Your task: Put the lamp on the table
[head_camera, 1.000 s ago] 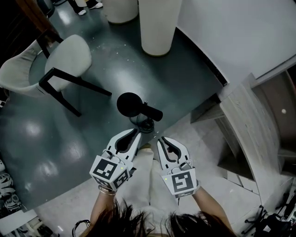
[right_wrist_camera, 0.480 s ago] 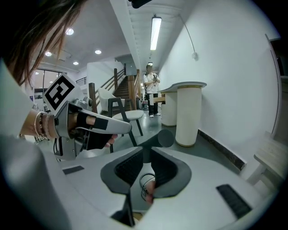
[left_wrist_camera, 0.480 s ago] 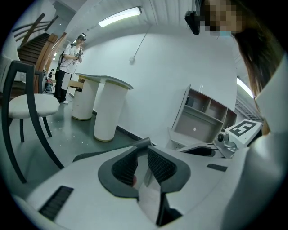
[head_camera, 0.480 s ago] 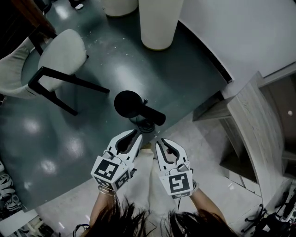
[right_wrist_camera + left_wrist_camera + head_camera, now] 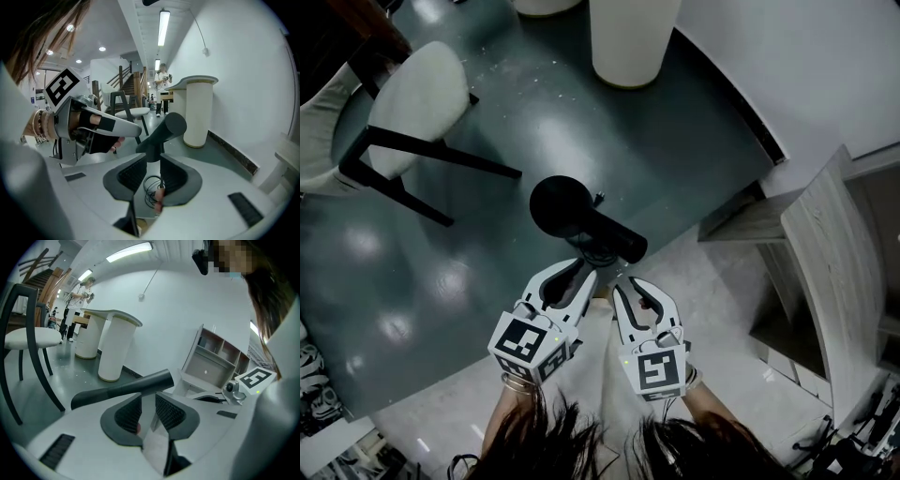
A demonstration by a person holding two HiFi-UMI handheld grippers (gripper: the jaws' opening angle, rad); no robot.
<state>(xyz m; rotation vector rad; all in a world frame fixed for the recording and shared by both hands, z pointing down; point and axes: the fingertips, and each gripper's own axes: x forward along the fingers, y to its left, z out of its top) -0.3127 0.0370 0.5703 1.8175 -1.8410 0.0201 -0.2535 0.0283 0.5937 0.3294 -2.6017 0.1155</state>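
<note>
Head view | lamp (image 5: 562,204) on dark floor (image 5: 487,244) by its curved edge | left hand-held gripper (image 5: 584,274) and right hand-held gripper (image 5: 620,287) just behind it, jaws just opened, spread, empty | chair (image 5: 412,94) left, column (image 5: 628,42) ahead, open floor between

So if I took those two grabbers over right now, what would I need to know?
Left gripper: open, jaws have just been opening, nothing gripped.
Right gripper: the same.
Lamp: black, on the dark floor just ahead of both grippers, its cord coiled beside it.
Done: nothing visible.
To do: grip the lamp, lift it, set it on a table.
</note>
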